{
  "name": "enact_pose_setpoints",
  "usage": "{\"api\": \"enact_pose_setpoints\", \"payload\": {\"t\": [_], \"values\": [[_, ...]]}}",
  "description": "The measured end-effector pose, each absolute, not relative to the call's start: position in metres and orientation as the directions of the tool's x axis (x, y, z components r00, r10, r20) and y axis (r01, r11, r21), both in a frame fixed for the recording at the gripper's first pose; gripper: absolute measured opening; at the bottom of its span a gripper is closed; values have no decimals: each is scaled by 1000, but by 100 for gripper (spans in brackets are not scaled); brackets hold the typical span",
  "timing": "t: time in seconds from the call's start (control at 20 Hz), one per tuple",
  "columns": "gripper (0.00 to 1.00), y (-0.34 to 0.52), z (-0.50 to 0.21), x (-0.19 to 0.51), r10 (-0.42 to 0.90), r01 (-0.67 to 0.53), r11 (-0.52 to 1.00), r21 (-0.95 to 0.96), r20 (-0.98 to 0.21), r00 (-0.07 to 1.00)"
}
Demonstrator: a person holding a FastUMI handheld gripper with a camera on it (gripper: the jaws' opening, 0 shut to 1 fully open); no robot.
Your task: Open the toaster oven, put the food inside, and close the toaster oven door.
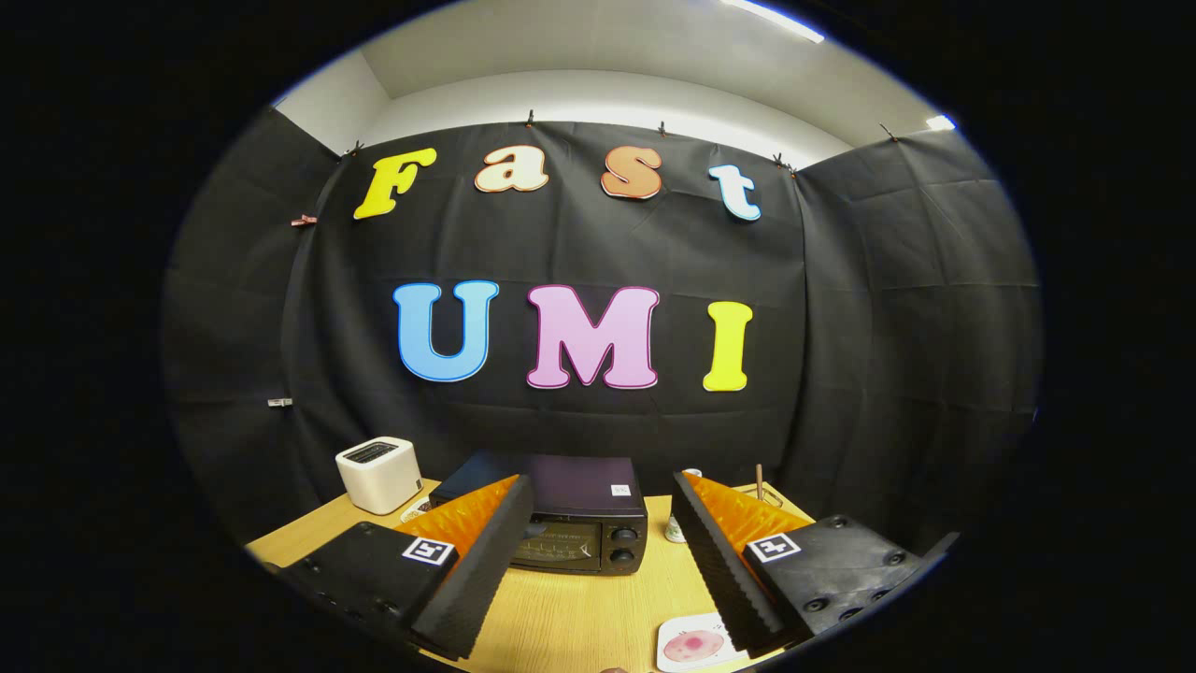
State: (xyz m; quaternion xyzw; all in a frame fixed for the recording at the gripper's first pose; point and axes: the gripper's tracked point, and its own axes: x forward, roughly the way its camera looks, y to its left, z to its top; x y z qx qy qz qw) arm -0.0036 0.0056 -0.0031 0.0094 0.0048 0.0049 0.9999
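Note:
A black toaster oven [575, 519] stands on the wooden table [561, 617] beyond my fingers, its glass door shut and two knobs on its right side. The food, a pinkish round piece on a white square plate [693, 643], lies on the table close to my right finger. My gripper [598, 505] is open and holds nothing. Its left finger [481, 551] overlaps the oven's left part in the view, and the right finger [719, 551] stands apart to the oven's right. Both are well above the table.
A white pop-up toaster [378, 474] sits at the table's back left. A small white cup [676, 528] stands right of the oven, with a thin wooden stick [759, 482] behind the right finger. The black cloth wall closes the booth behind.

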Motion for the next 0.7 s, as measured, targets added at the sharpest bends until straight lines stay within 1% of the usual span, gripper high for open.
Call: {"api": "enact_pose_setpoints", "payload": {"t": [0.45, 0.7], "values": [[98, 9, -8, 10, 5, -5, 999, 33, -20, 1000], [98, 22, -18, 23, 20, -18, 999, 38, -49, 999]]}}
